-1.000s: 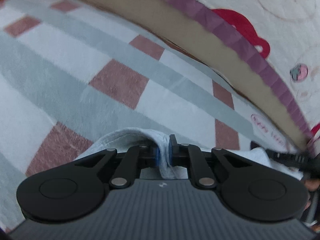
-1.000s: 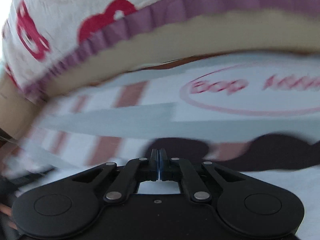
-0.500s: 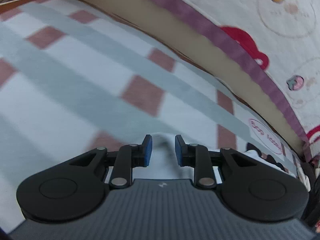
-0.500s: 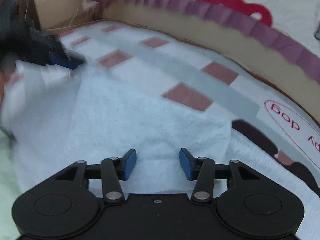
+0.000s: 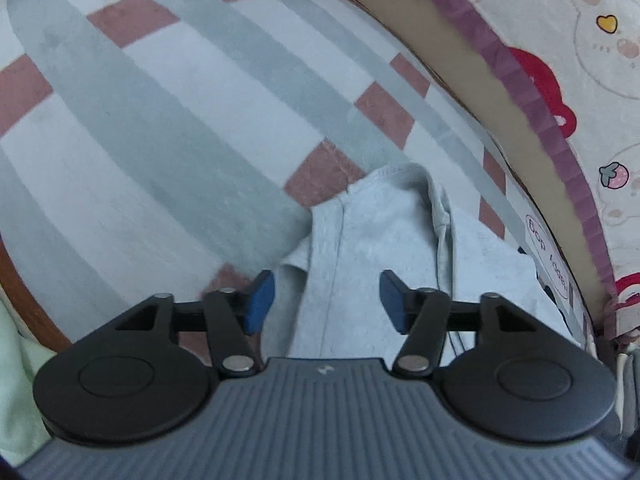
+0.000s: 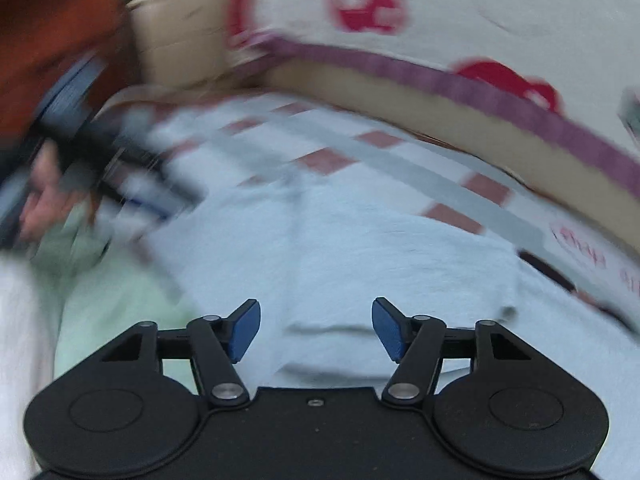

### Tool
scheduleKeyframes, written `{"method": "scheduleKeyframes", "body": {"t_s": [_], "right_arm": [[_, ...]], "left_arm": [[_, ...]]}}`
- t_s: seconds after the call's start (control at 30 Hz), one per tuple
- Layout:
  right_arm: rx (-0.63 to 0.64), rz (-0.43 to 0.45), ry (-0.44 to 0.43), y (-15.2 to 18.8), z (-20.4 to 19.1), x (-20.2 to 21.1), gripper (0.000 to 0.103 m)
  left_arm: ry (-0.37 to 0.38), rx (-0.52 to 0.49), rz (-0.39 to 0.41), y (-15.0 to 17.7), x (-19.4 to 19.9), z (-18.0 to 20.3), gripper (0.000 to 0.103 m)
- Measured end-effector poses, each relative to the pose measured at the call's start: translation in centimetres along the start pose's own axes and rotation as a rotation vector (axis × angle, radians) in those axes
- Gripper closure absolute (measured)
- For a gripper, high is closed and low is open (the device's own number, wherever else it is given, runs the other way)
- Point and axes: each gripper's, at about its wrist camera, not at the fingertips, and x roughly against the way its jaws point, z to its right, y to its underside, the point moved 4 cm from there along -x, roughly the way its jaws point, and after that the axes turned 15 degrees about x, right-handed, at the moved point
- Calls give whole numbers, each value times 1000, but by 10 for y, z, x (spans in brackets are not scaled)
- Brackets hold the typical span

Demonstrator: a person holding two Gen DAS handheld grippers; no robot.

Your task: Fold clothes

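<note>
Hovering with jaws just spread and pads clear of cloth, the left gripper shows the garment's seamed corner on the checked blanket, while the right gripper, likewise released, alone shows a blurred hand beyond the flat panel.

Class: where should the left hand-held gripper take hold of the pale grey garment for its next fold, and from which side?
Probably the garment's far corner, approached from above. Its hemmed edge lies raised on the blanket, ahead of the open left hand-held gripper.
</note>
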Motion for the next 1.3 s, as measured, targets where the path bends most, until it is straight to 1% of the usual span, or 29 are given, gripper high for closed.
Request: {"method": "scheduleKeyframes", "body": {"t_s": [0.03,0.13,0.2,0.23,0.27,0.3,0.33,0.4,0.43,0.5,0.6,0.67,0.73,0.77,0.83,0.87,0.9,0.97,1.0,1.03,1.1,1.13,1.17,1.2,1.23,1.3], "right_arm": [[65,-17,3,-1,-11,0,36],[238,-70,44,-2,-35,-6,36],[327,-94,84,-3,-44,-9,36],[350,-99,96,-5,-47,-9,36],[368,-102,107,-6,-49,-9,36],[376,-104,112,-7,-50,-9,35],[379,-106,116,-8,-51,-8,35],[387,-112,126,-7,-51,-8,34],[394,-116,135,-6,-52,-8,33],[400,-118,148,-4,-52,-8,33],[395,-124,155,0,-52,-11,32],[404,-126,166,2,-54,-13,32],[434,-125,184,2,-57,-16,29],[449,-124,193,2,-58,-18,23],[465,-108,219,-3,-57,-25,18],[456,-100,222,-6,-55,-30,17],[391,-86,193,-10,-49,-34,16],[214,-81,98,-12,-34,-44,17],[159,-91,87,-12,-27,-49,17],[138,-94,122,-12,-22,-52,19],[154,-84,149,-12,-18,-55,25],[164,-78,159,-12,-17,-57,43],[159,-77,139,-11,-17,-57,64],[151,-76,113,-11,-18,-57,72],[150,-72,104,-12,-20,-54,84],[154,-53,116,-11,-24,-46,87]], "left_arm": [[-14,-1,-11,1,-4,0,42],[-23,-39,2,3,-14,7,30],[-42,-104,14,6,-20,15,30],[-58,-162,15,9,-24,21,40],[-72,-220,14,11,-27,27,55],[-79,-267,1,14,-31,32,92],[-93,-310,-2,17,-35,37,94],[-137,-429,30,24,-40,48,94],[-132,-452,43,26,-38,53,95],[-61,-445,76,28,-28,62,95],[122,-352,121,20,-1,67,95],[212,-298,126,17,13,67,95],[261,-260,115,17,16,69,95],[271,-253,112,17,15,70,95],[283,-252,111,19,15,72,95],[287,-257,113,20,15,73,95],[290,-262,116,20,16,74,95],[300,-273,122,23,20,75,95],[306,-278,126,24,22,76,95],[306,-293,136,25,26,75,95],[273,-351,174,31,31,82,95],[255,-382,193,34,34,86,96],[243,-404,208,37,36,90,96],[269,-380,204,39,37,94,96],[307,-348,195,40,38,100,96],[390,-345,184,48,42,123,96]]}}
